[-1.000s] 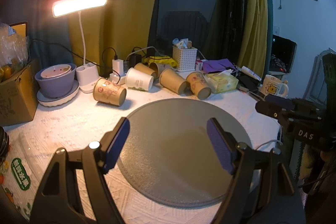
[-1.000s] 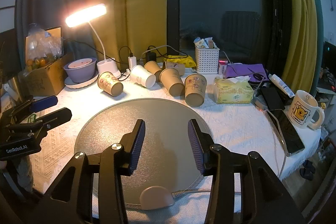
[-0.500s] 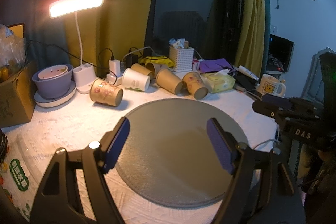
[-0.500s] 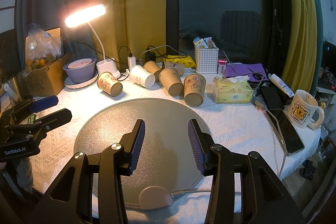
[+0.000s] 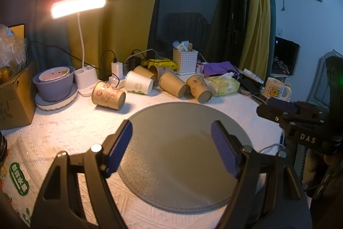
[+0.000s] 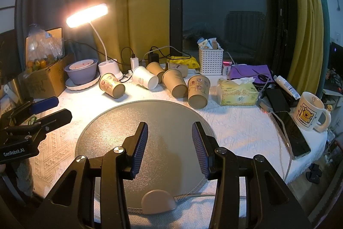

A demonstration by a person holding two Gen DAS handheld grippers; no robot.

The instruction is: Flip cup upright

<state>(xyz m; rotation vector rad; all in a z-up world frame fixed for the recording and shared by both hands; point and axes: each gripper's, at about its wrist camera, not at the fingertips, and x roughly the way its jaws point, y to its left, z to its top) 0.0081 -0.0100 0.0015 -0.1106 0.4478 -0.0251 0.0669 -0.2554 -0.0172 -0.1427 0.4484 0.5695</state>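
Several paper cups lie on their sides behind a round grey mat (image 5: 182, 143) (image 6: 150, 121): a printed cup at the left (image 5: 108, 96) (image 6: 111, 85), a white cup (image 5: 138, 83) (image 6: 144, 78), brown cups (image 5: 172, 84) (image 6: 174, 83) and a printed cup at the right (image 5: 199, 89) (image 6: 198, 88). My left gripper (image 5: 171, 147) is open and empty above the mat; it also shows in the right wrist view (image 6: 51, 108). My right gripper (image 6: 169, 147) is open and empty above the mat; it also shows in the left wrist view (image 5: 276, 108).
A lit desk lamp (image 6: 86, 15), a purple bowl on a plate (image 6: 81, 71), a cardboard box (image 6: 47, 78), chargers and cables stand at the back left. A white basket (image 6: 211, 61), tissue pack (image 6: 236, 91), phone (image 6: 292, 134) and bear mug (image 6: 308, 114) are at the right.
Both grippers stay open. The left wrist view has shifted slightly, with the cups now a little left of their place a second ago. The right view is nearly the same.
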